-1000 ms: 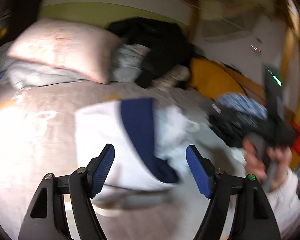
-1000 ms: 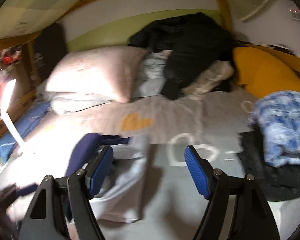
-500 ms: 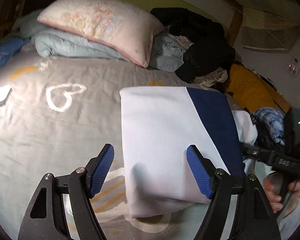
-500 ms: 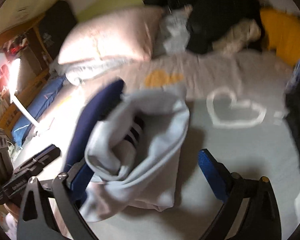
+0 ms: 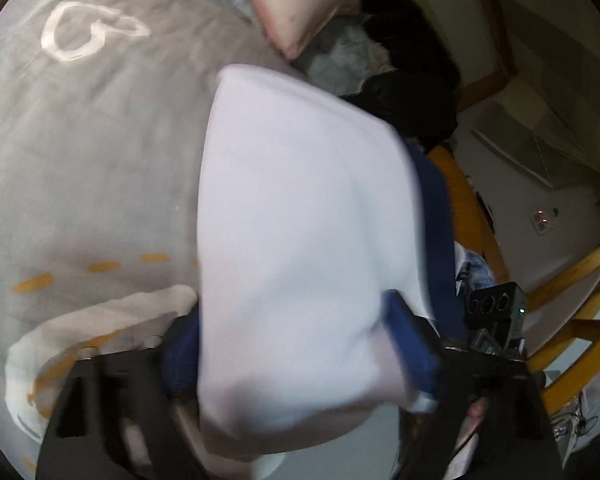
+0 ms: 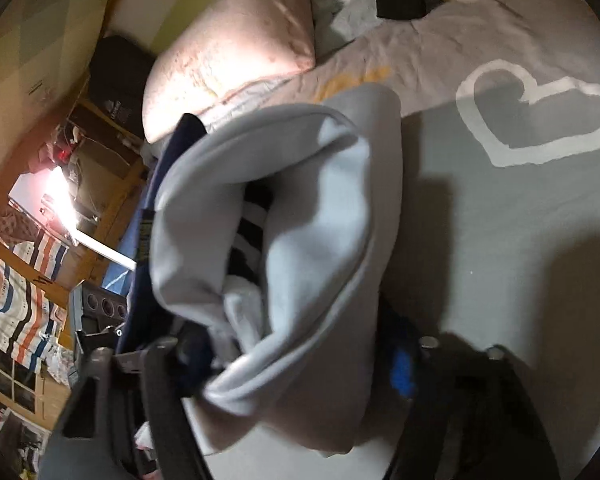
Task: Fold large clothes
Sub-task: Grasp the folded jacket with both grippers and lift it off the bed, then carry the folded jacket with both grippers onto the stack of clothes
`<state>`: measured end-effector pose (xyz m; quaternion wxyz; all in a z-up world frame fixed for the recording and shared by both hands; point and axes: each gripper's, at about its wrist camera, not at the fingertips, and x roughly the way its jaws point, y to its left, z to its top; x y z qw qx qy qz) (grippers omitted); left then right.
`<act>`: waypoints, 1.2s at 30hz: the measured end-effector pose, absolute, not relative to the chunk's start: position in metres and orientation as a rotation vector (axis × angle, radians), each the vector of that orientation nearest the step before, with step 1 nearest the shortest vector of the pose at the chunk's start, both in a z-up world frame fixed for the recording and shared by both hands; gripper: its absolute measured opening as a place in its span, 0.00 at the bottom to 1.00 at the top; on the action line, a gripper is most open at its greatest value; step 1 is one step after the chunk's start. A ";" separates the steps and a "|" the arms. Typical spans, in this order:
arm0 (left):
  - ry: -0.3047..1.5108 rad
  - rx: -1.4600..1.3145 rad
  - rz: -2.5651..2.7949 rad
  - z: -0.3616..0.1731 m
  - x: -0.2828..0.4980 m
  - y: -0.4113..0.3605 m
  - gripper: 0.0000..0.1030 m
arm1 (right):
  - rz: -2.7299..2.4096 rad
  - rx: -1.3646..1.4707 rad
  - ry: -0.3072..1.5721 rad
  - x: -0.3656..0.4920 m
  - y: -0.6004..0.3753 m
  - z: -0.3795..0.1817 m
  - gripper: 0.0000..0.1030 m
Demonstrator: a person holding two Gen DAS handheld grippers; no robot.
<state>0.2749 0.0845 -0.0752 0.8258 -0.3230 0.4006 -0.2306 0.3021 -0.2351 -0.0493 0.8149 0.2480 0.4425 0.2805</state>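
Left gripper (image 5: 296, 344): jaws closing, folded white garment (image 5: 300, 220) bulked between the blue pads and seemingly gripped. Right gripper (image 6: 300, 364): jaws closing, same garment's open end bunched between them. Garment is held over the grey bedsheet (image 5: 80, 140), near the pink pillow (image 6: 236, 40).

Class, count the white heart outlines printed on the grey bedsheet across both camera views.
1 in each view: the heart at upper left in the left view, the heart at upper right in the right view. The folded garment may hide others.

Bare grey heart-printed bedsheet (image 6: 520, 240) lies open beside the folded white-and-navy garment (image 5: 300, 240). A pink pillow (image 6: 236, 48) and dark clothes heap (image 5: 412, 64) (at the headboard) block the far end.
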 end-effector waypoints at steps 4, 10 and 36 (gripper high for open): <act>0.654 -0.375 -0.439 -0.028 0.243 0.051 0.55 | 0.586 0.426 0.891 0.289 -0.228 -0.017 0.44; 0.590 -0.418 -0.532 0.032 0.231 0.022 0.53 | 0.547 0.345 0.854 0.267 -0.257 0.058 0.43; 0.613 -0.140 -0.895 0.093 0.269 -0.373 0.53 | -0.318 0.437 0.695 0.210 -0.592 0.140 0.47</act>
